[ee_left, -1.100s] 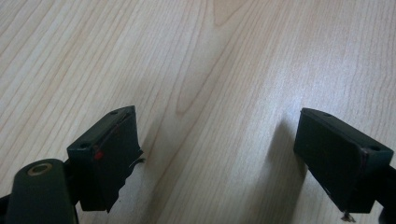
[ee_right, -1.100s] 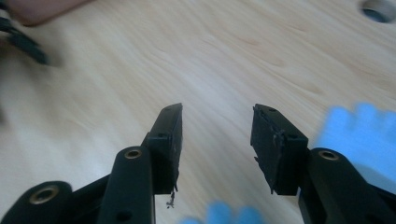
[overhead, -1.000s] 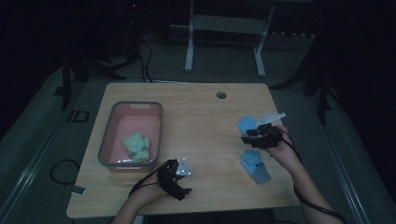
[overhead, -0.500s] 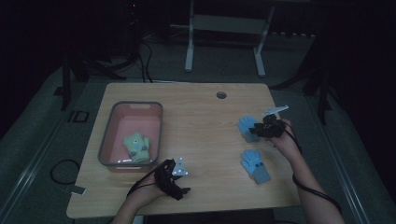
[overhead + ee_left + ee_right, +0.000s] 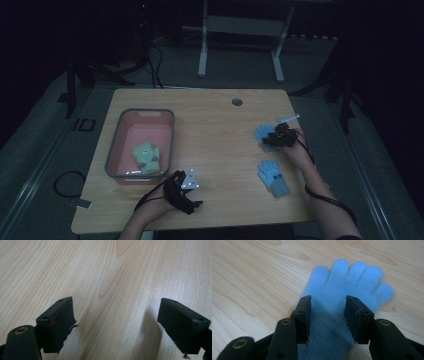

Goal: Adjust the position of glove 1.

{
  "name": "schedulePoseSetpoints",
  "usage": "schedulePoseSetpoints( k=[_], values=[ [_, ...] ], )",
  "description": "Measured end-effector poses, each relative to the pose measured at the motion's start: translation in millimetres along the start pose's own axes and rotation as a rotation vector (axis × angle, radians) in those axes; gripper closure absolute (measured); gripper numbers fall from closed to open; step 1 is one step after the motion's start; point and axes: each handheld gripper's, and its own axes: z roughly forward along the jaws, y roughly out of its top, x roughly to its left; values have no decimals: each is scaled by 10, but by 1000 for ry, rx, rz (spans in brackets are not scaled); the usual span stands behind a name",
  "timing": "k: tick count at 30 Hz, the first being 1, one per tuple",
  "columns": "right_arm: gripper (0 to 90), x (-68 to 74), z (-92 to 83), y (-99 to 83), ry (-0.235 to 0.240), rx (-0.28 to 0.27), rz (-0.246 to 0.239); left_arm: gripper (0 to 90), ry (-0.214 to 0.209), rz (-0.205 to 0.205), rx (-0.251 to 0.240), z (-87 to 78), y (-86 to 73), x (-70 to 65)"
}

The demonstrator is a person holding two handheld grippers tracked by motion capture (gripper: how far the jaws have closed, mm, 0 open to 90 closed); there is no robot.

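1. The right gripper hung directly over the far blue glove, which lay flat on the wooden table toward its three o'clock edge.

2. In the right gripper view the far blue glove lay with its cuff under the jaws at six o'clock and its fingers fanned toward twelve to one o'clock, so its long axis ran nearly straight along the claw's line of sight.

3. The right jaws stood partly apart and had just been opening a little; the glove's palm lay between them in that view, yet I could not tell from the pictures whether the pads touched the fabric, and nothing looked pinched.

4. The move ahead appeared to turn on this: the glove lay below and just ahead of the claw, so a short drop would set the jaws across its narrow width near the cuff.

5. A second blue glove lay at about six o'clock from the first, close to the right forearm.

6. The left gripper rested near the table's six o'clock edge, jaws wide apart over bare wood with nothing between them.

7. It sat well apart from both blue gloves, so the right hand was plainly the nearer one.

8. A pink tub at about nine o'clock held a pale green glove.
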Motion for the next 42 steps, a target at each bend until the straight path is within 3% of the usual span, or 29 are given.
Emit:
schedulePoseSetpoints(
  k=[3, 4, 5, 8, 14, 19, 22, 23, 24, 27, 31, 32, 33, 37, 38, 40, 42],
  values=[
    [579, 2, 11, -1, 8, 14, 1, 145, 2, 1, 5, 7, -4, -1],
    [611, 0, 12, -3, 11, 14, 4, 145, 4, 3, 5, 9, -5, -3],
    [743, -6, 1, -7, 9, 18, 19, 145, 2, 3, 4, 8, -6, -3],
    [790, 4, -7, -10, 11, 22, 43, 145, 1, -1, -1, 7, -6, -1],
    [830, 91, -60, 41, -46, 39, 102, 145, 0, -6, -3, 12, -4, 2],
    [831, 207, -222, 121, -27, -7, 104, 145, -1, -2, -3, 14, -7, -5],
    [831, 294, -336, 180, -43, -22, 90, 145, -1, -1, -1, 15, -7, -5],
    [831, 344, -399, 210, -37, -39, 93, 145, 0, -1, -1, 16, -7, -5],
    [831, 483, -542, 278, -42, -66, 87, 145, -2, -2, -2, 17, -7, -5],
    [831, 697, -713, 344, -42, -99, 84, 145, 0, 4, -1, 18, -11, -12],
    [832, 1035, -871, 385, -75, -119, 38, 145, 2, 8, 2, 18, -16, -15],
    [832, 1174, -931, 392, -79, -126, 22, 145, 3, 12, 3, 17, -17, -14],
    [832, 1174, -931, 392, -79, -126, 22, 145, 3, 13, 4, 16, -17, -15],
    [832, 1448, -1038, 390, -76, -154, 11, 145, 4, 14, 2, 16, -19, -14],
    [832, 1589, -1072, 383, -66, -161, 8, 145, 3, 12, 0, 16, -19, -13],
    [832, 1658, -1084, 377, -69, -166, 5, 145, 4, 14, 0, 16, -18, -15],
    [832, 1769, -1085, 353, -42, -171, 24, 145, 3, 15, -1, 18, -16, -18]
  ],
)
